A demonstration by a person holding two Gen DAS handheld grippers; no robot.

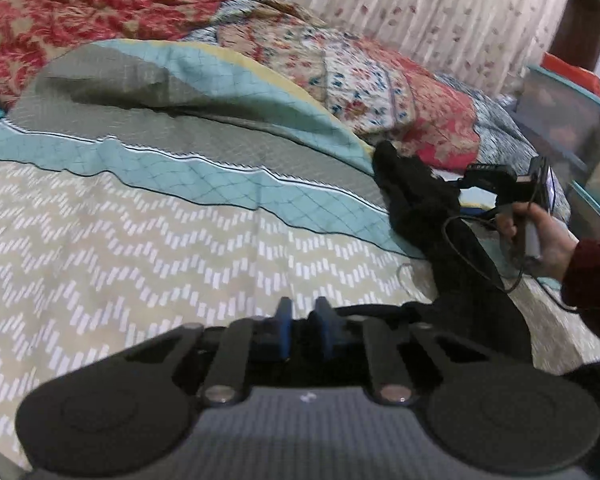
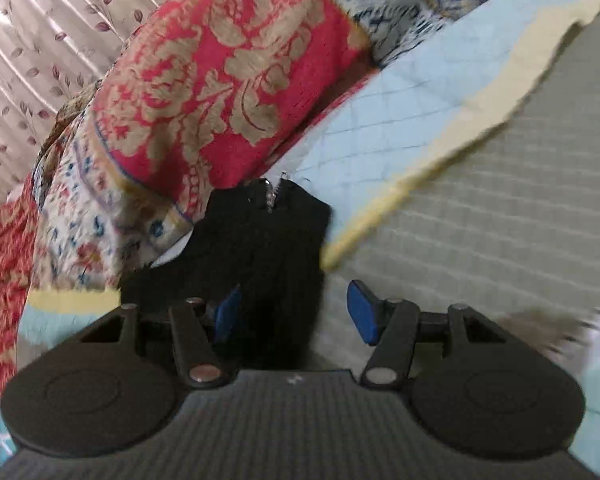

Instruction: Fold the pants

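Left gripper (image 1: 303, 318) has its blue pads nearly together with nothing between them, above the zigzag bedspread (image 1: 120, 248). Black pants (image 1: 416, 196) lie off to its right. Right gripper (image 2: 296, 312) stands apart, the pants (image 2: 268, 232) just ahead by its left pad.

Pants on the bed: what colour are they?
Plain black pants, with a metal zipper at the top; clearest in the right wrist view.

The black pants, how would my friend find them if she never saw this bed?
Start at the bed's zigzag cover, then follow its teal stripe toward the heap of red flowery quilts. The pants lie crumpled right where stripe and quilts meet. They are the only plain black cloth there, with a silver zipper at the top.
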